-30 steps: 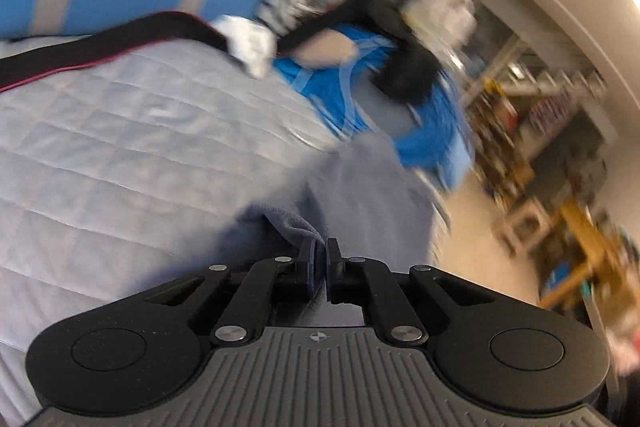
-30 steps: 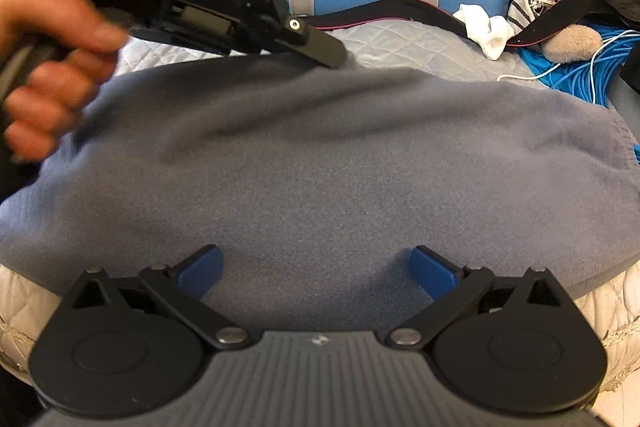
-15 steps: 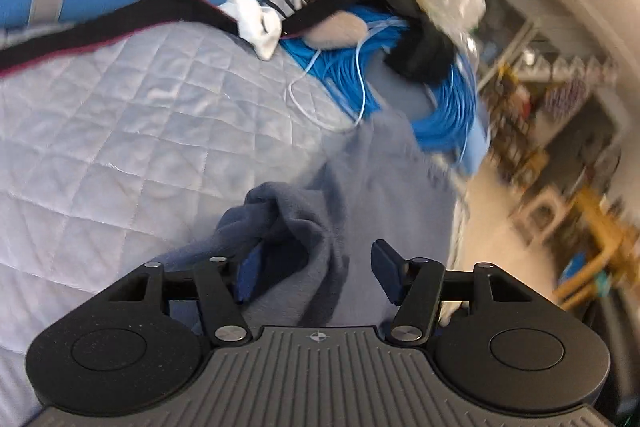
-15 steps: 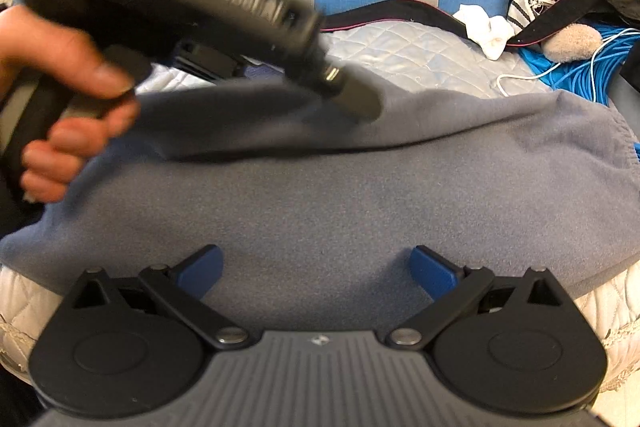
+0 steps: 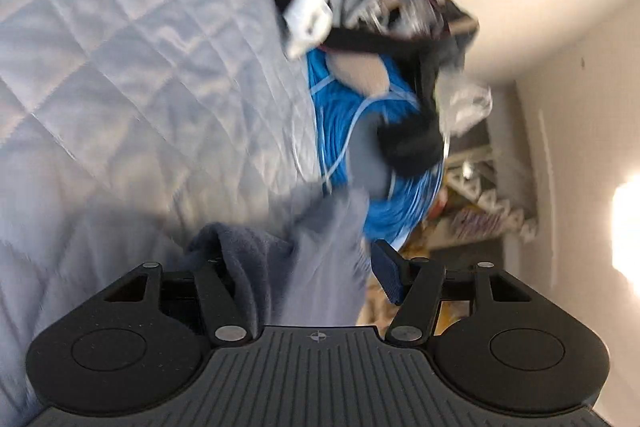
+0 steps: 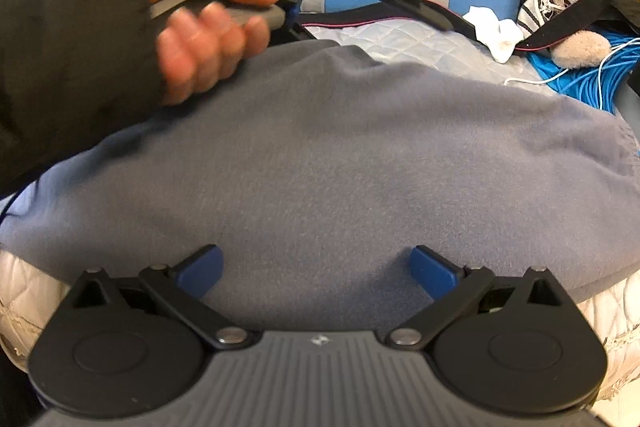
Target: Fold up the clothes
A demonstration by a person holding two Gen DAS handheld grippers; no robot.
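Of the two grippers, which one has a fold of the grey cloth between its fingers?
The left gripper: a bunched fold of the grey garment lies between its open fingers. The right gripper only hovers, open, above flat cloth.

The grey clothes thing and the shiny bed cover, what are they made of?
The grey garment looks like soft fleece or brushed cotton: matte, fuzzy, no shine. The quilted cover looks like smooth satin-like fabric, probably synthetic: it glints, with diamond stitching puffing it up.

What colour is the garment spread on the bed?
Plain grey-blue garment, no pattern; the right wrist view shows it best.
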